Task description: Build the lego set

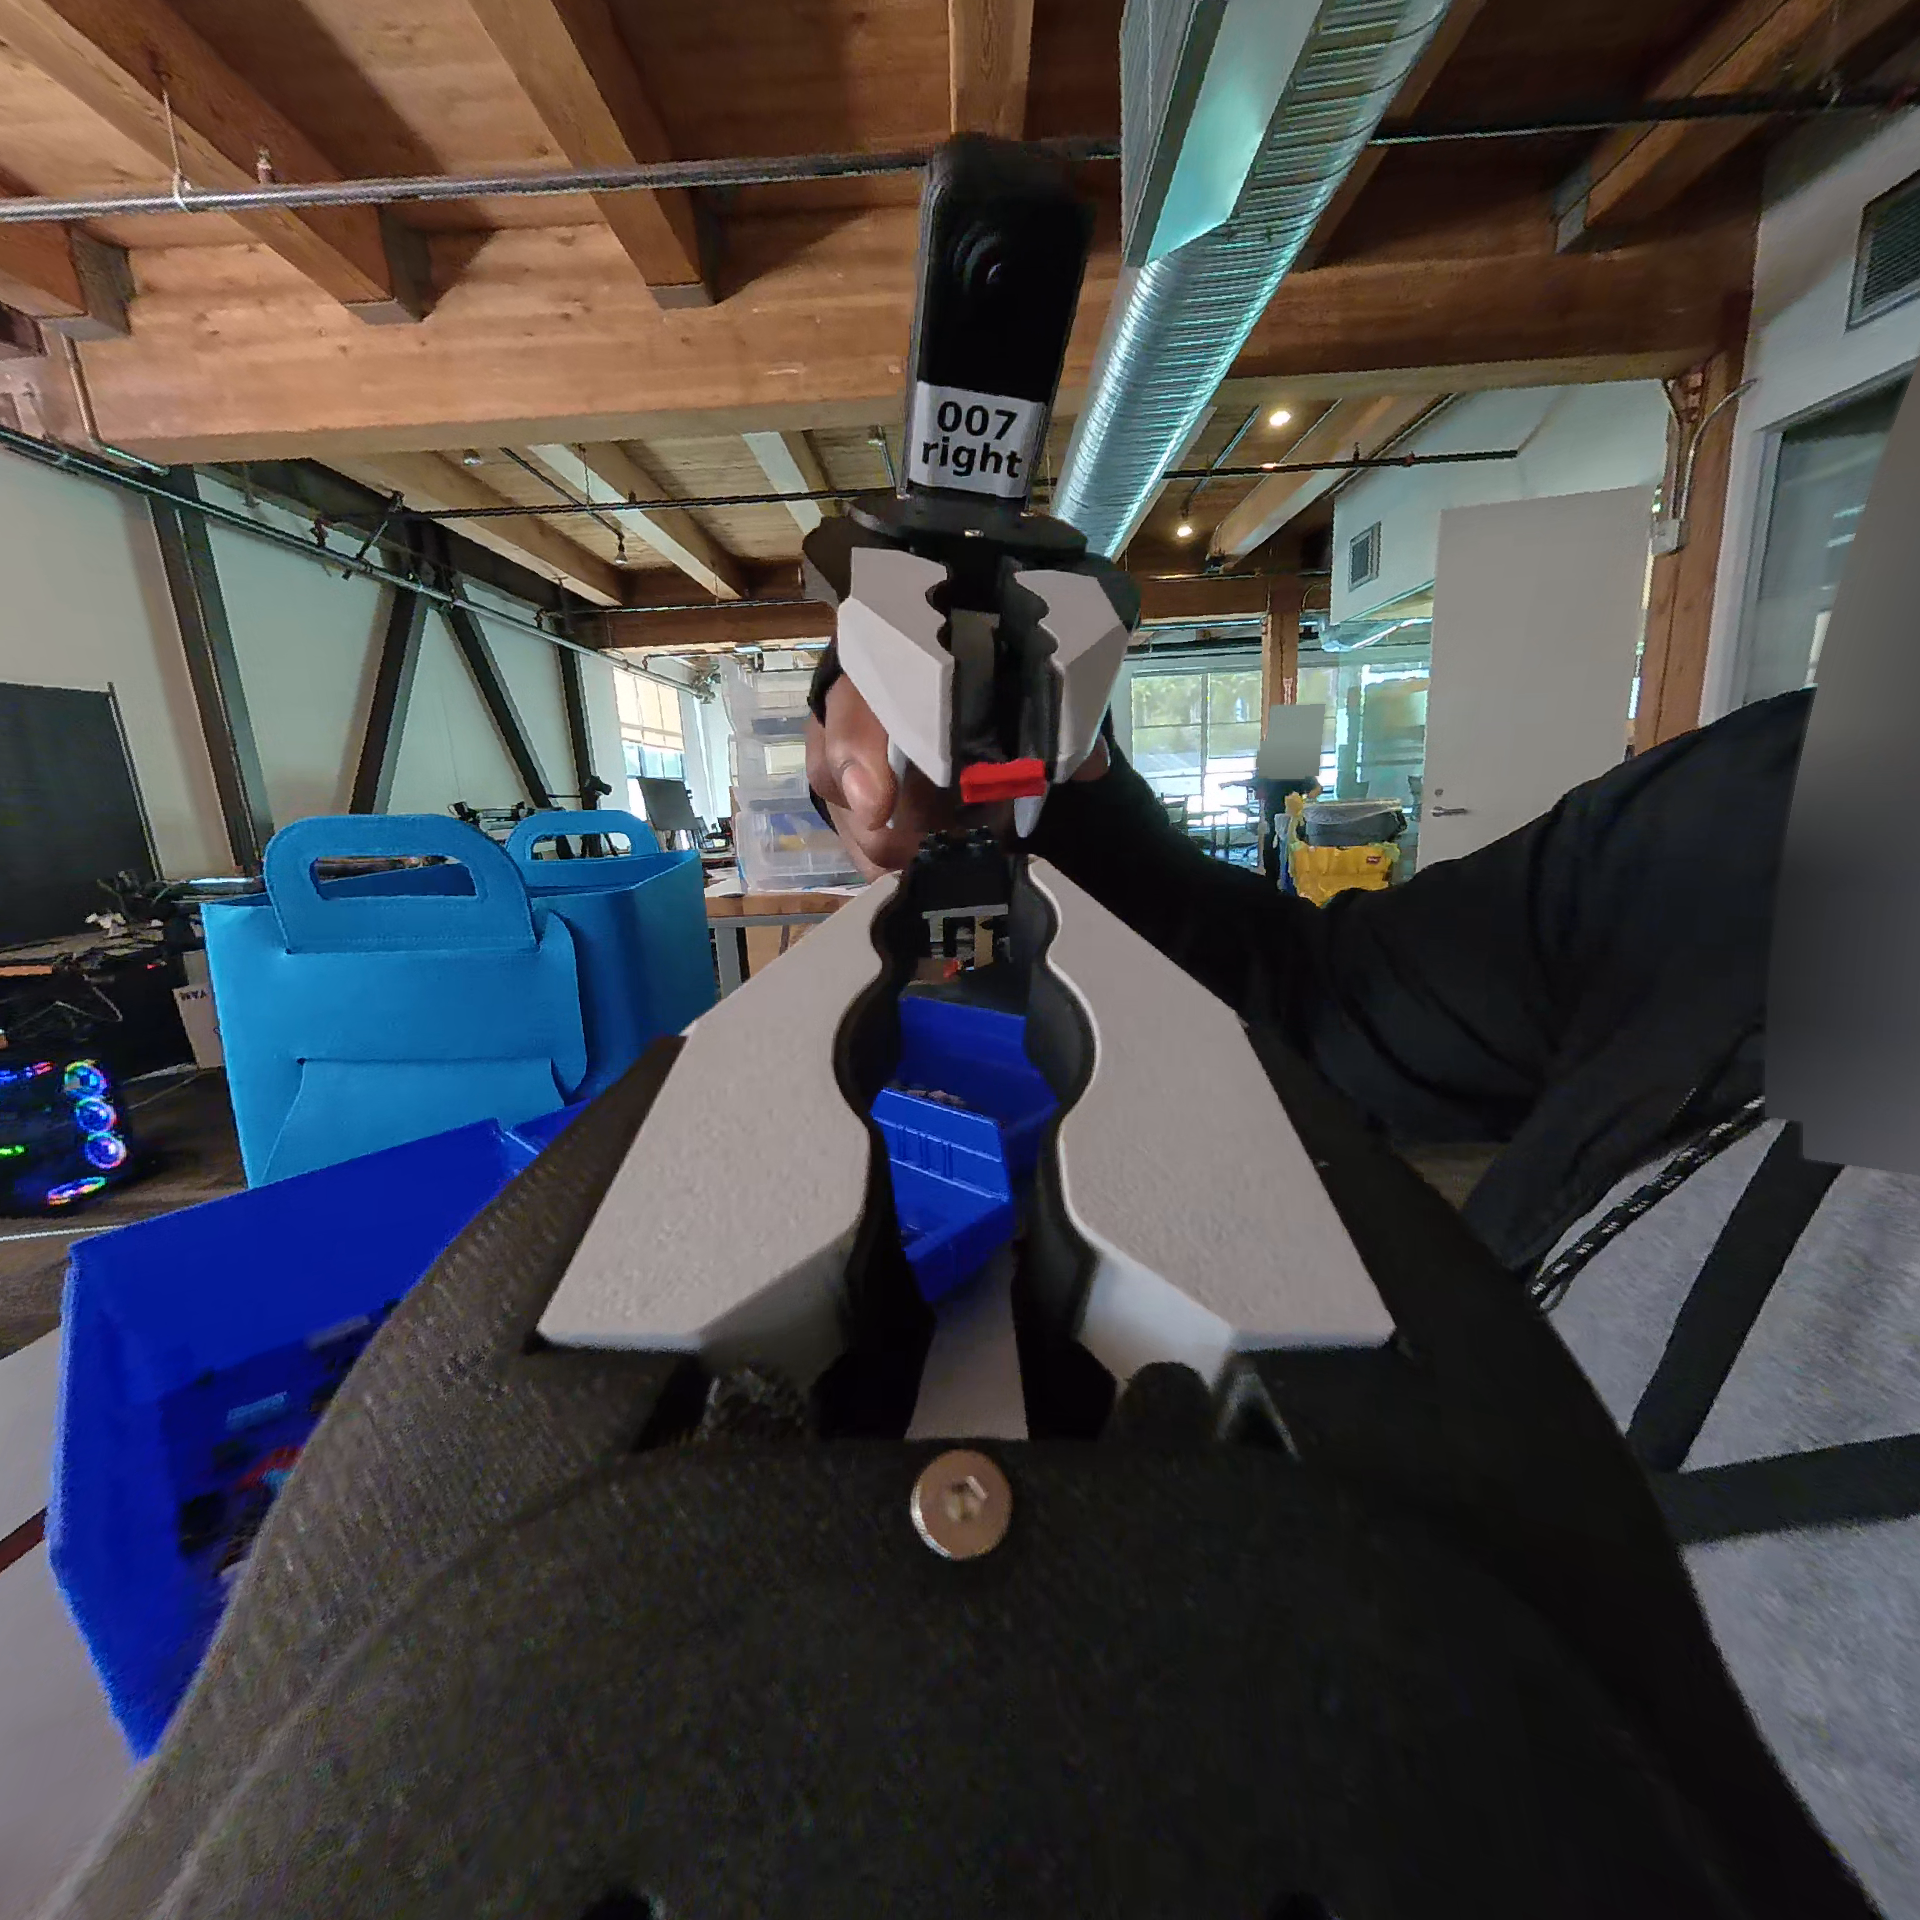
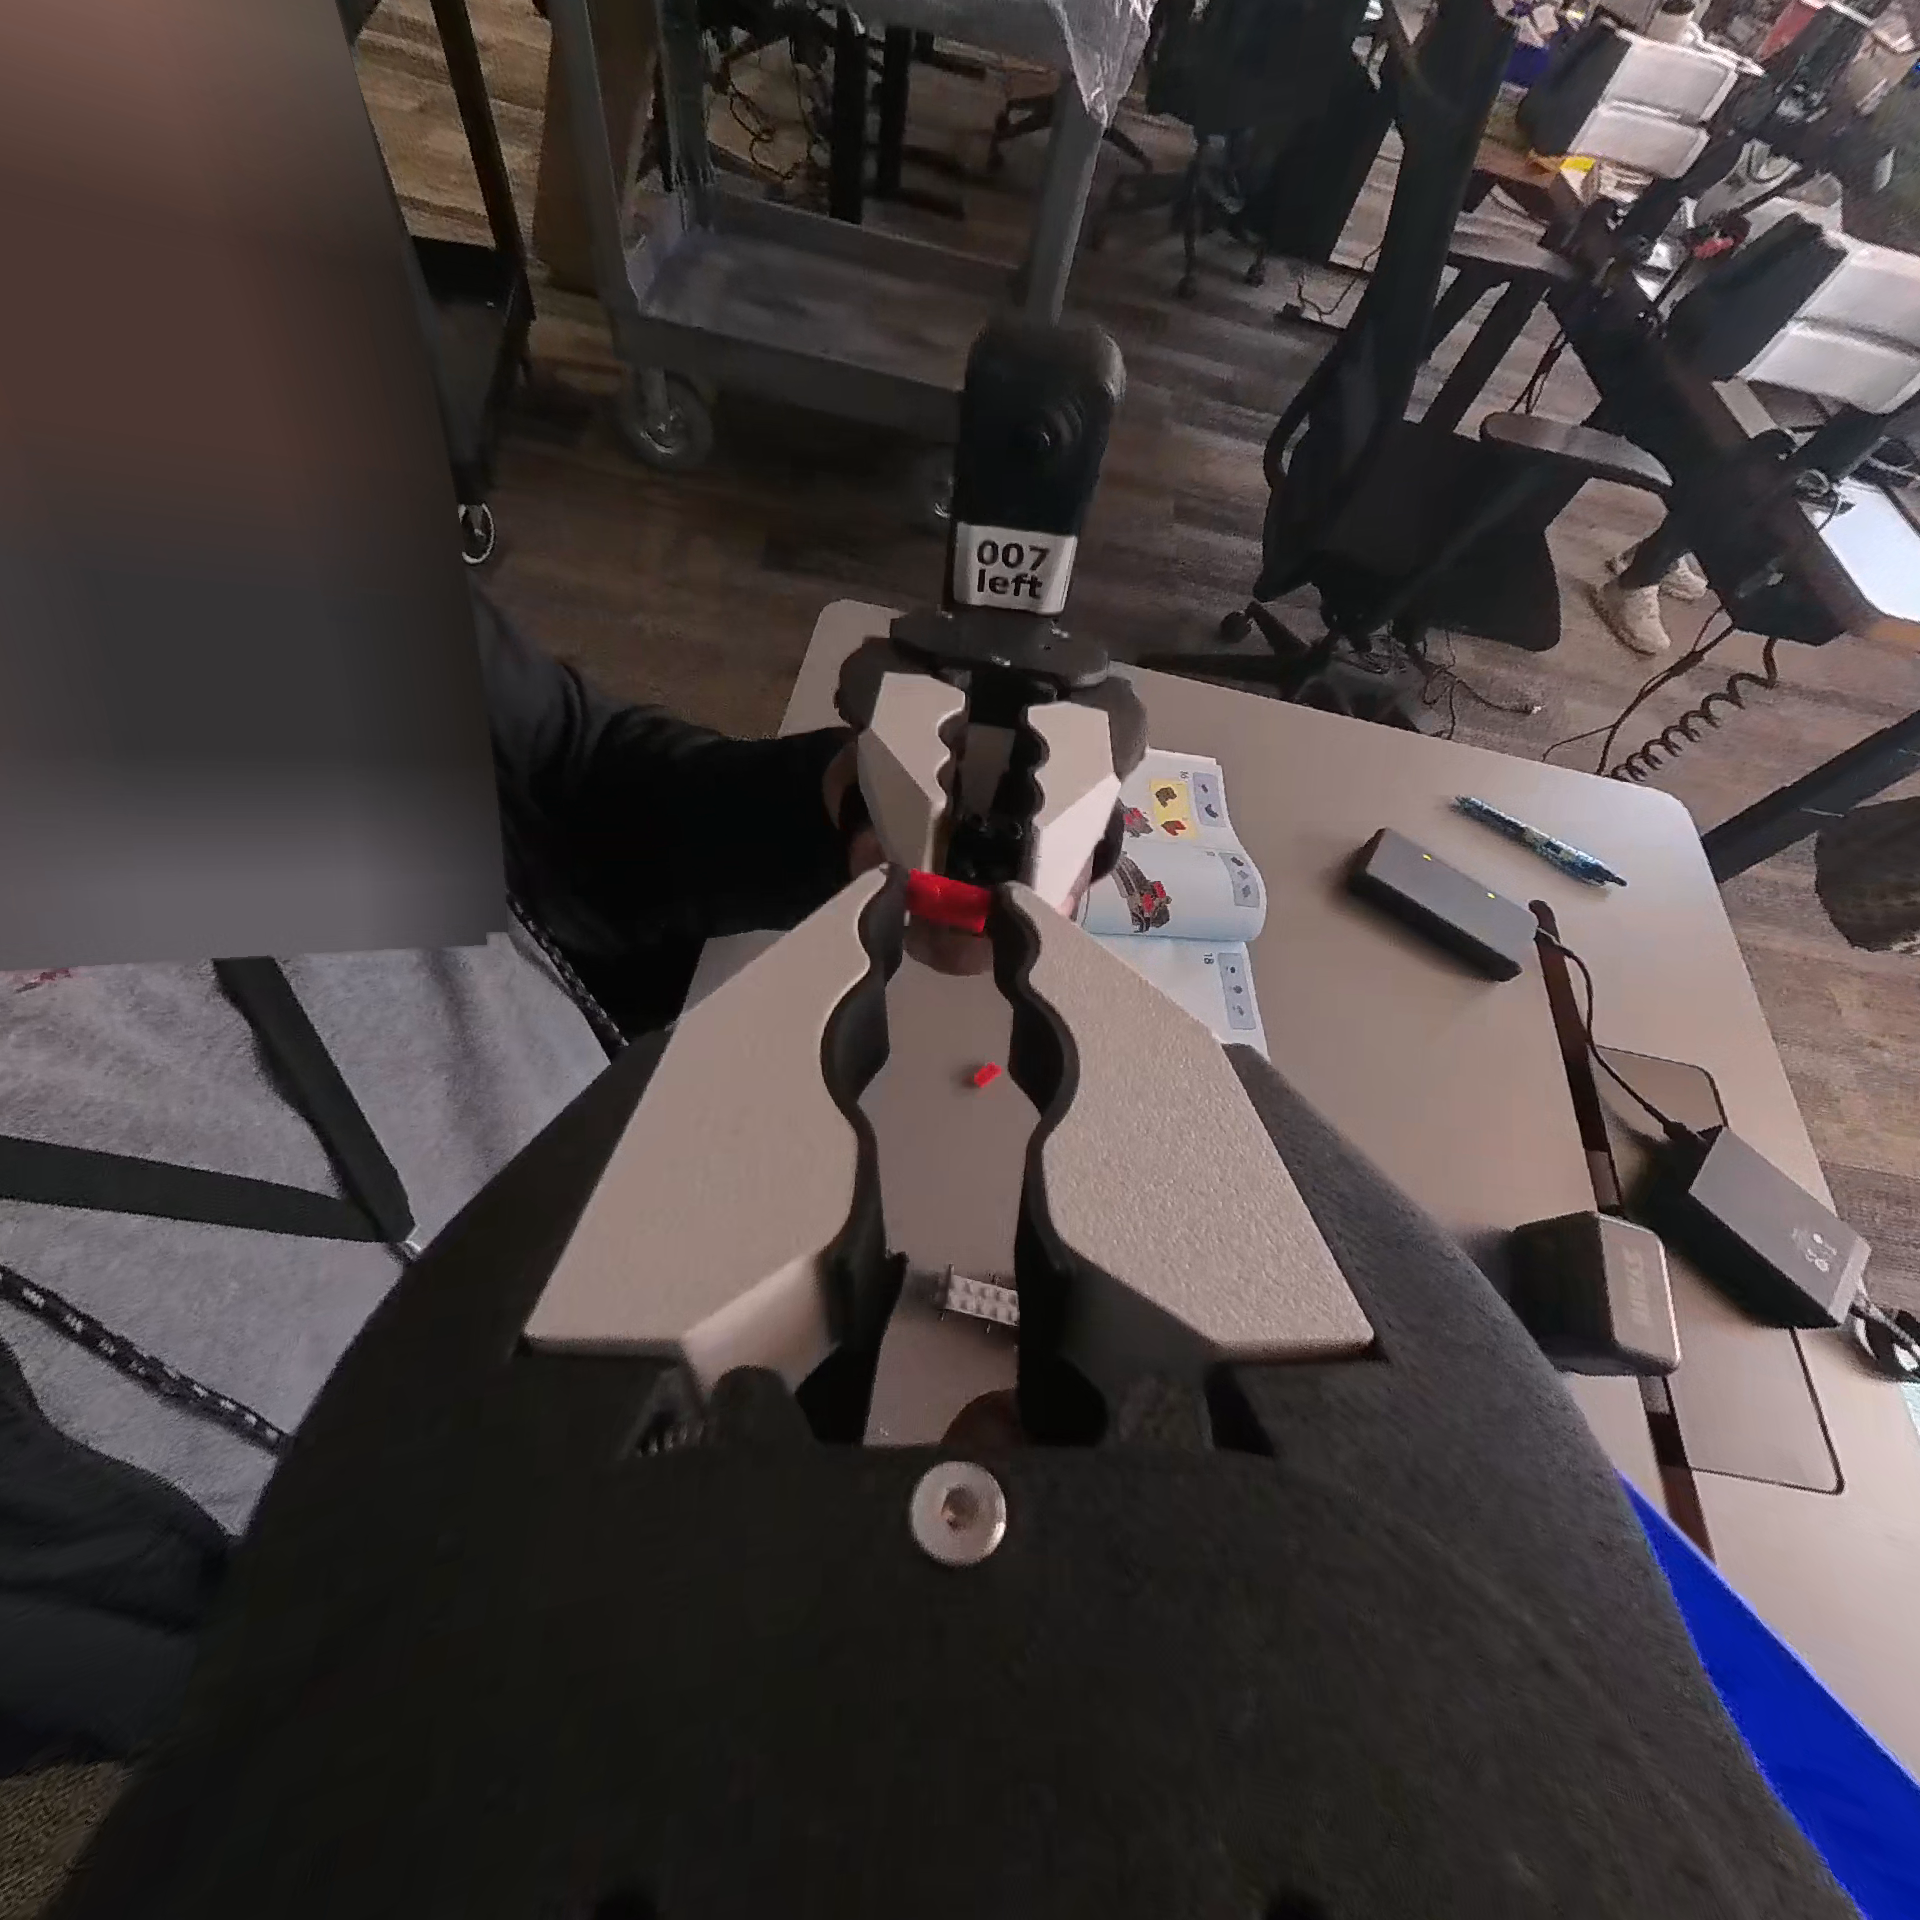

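Mid-frame, the two grippers meet tip to tip above the table. Left gripper is clamped on a black lego assembly; right gripper pinches a red brick just against it (studs face the red piece). Loose bits lie on the table lower centre: small red piece, grey plate. Instruction booklet sits centre-right, blue bins lower left.

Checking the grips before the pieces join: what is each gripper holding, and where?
Right gripper pinches the red piece by its ends; left gripper clamps the black assembly by its sides.
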The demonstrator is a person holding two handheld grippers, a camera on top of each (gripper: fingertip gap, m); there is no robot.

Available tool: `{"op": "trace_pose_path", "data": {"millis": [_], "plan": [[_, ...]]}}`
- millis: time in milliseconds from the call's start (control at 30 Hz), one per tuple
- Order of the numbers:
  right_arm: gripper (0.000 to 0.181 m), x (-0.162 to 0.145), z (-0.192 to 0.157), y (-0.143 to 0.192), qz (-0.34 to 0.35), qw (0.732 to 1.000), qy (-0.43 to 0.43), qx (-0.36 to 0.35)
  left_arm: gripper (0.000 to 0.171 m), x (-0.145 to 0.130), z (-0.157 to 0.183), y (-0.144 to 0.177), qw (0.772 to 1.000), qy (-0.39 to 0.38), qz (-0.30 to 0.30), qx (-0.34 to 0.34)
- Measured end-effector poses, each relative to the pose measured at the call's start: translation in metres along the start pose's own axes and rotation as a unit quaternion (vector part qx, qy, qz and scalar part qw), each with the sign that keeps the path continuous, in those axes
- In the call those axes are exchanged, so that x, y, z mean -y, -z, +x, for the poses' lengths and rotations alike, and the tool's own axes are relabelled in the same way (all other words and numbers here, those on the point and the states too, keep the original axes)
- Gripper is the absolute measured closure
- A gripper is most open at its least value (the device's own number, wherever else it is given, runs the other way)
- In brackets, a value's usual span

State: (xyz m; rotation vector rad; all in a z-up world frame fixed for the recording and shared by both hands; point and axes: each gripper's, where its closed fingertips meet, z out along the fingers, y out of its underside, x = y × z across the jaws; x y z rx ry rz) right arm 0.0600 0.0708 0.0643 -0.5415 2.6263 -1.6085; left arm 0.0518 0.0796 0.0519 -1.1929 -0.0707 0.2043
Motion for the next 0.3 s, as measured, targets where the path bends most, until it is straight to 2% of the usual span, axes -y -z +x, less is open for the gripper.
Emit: {"op": "trace_pose_path", "data": {"millis": [100, 300], "plan": [[0.164, -0.007, 0.000, 0.001, -0.003, 1.000, -0.011, -0.006, 0.154, -0.013, 0.003, -0.011, 1.000, 0.018, 0.008, -0.007], [0.164, -0.040, 0.004, 0.000, -0.031, 0.998, -0.060, -0.016, 0.154, -0.053, 0.008, -0.033, 0.998, 0.047, 0.028, -0.036]]}}
